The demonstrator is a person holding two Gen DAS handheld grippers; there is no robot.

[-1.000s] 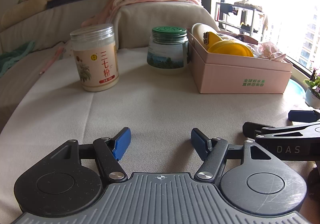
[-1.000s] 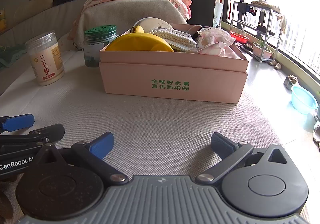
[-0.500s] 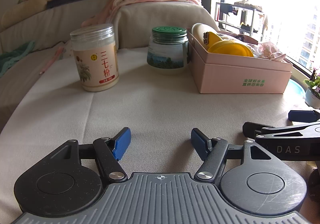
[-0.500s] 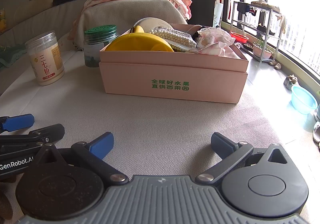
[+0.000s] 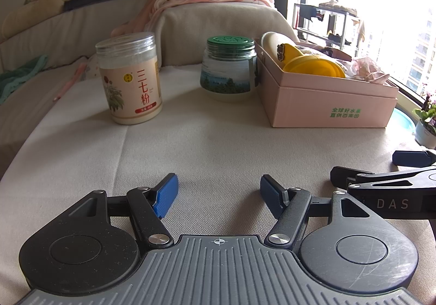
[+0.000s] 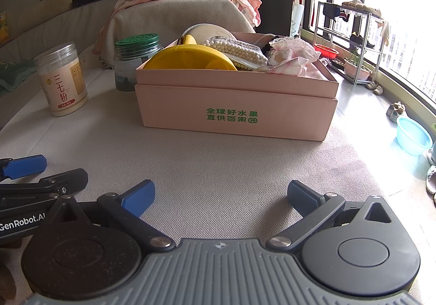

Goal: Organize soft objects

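left tongs (image 5: 219,191) wide, empty, lower centre | right tongs (image 6: 220,197) wide, empty | pink lace pouch (image 6: 293,52) in pink box (image 6: 234,105), upper centre | we judge it light, limp; pinch its bunched top

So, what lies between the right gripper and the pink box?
Only bare beige cloth lies between the open right gripper and the pink box, as the right wrist view shows.

No change to call here: the left tool (image 5: 218,191) and the right tool (image 6: 220,197) sit exactly where they were, jaws just as wide, and nothing around them shifts either.
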